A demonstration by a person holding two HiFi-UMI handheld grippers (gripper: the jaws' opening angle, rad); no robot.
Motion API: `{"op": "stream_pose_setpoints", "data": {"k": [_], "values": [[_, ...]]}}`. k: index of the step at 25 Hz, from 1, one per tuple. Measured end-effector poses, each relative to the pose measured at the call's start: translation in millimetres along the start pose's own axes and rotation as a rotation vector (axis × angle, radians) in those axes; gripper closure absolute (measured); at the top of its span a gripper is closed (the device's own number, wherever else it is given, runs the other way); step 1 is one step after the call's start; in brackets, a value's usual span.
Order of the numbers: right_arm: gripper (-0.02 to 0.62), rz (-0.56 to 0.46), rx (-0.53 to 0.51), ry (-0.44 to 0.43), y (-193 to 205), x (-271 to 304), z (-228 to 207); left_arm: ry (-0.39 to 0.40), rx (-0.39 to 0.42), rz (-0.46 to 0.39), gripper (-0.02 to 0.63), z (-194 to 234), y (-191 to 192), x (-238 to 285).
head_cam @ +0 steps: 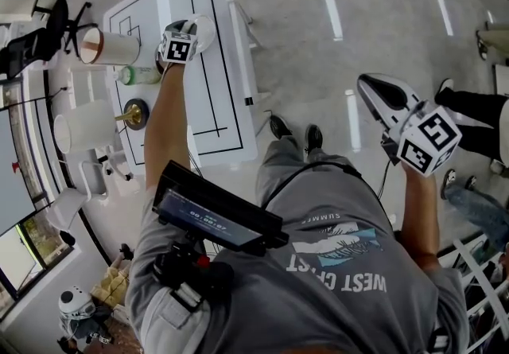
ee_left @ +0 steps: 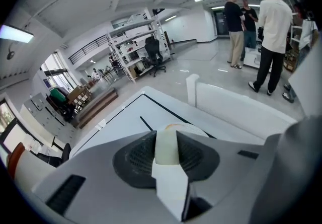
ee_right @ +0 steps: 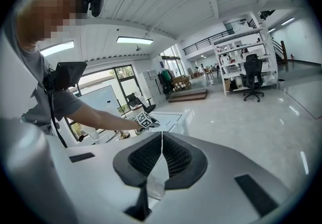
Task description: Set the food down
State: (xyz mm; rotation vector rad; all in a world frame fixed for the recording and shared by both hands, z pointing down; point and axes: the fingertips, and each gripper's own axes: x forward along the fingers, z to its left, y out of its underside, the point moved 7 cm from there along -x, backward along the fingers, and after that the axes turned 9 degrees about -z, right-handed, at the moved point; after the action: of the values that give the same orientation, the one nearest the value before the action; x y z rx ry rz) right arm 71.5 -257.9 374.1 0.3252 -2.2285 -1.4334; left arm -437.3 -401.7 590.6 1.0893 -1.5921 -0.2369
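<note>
Two handheld grippers, one operator in a grey T-shirt point(head_cam: 342, 265), seen from beside the table.

1. Left gripper point(ee_left: 166, 137): clenched on the food point(ee_left: 166, 151), a pale cream, round-edged piece pinched by its near rim between the dark ribbed pads. It is held out at arm's length over the white table point(head_cam: 219, 118), inside the black rectangle marked on the top. Whether the food's far edge touches the surface cannot be told.
2. Right gripper point(ee_right: 161, 141): jaws pressed together, nothing between them. It is carried well apart from the table, over the bare floor at the operator's right side.
3. Table contents, along its left edge: a white roll with a brown end point(head_cam: 108, 48) lying on its side; a green-and-white bottle point(head_cam: 140, 74), also lying down; a brass-coloured fitting on a dark round base point(head_cam: 134, 114).
4. A dark tablet point(head_cam: 216, 215), mounted at the operator's chest.
5. Bystanders point(ee_left: 274, 26), standing beyond the table.
</note>
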Motion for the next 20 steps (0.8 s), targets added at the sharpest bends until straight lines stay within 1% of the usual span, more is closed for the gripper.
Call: {"op": "stream_pose_setpoints", "data": {"k": [4,9,16,20], "values": [[0.587,0.004,0.006,0.019,2,-3,0,0.020,0.082,-0.010,0.502,-3,-2,10],[0.588,0.010,0.016,0.038,8,-6,1,0.011,0.186,0.070,0.502,-6,4,15],[0.587,0.016,0.030,0.055,15,-11,2,0.002,0.342,0.127,0.502,-13,6,24],[0.588,0.024,0.035,0.061,19,-13,1,-0.004,0.407,0.146,0.502,-17,6,29]]}}
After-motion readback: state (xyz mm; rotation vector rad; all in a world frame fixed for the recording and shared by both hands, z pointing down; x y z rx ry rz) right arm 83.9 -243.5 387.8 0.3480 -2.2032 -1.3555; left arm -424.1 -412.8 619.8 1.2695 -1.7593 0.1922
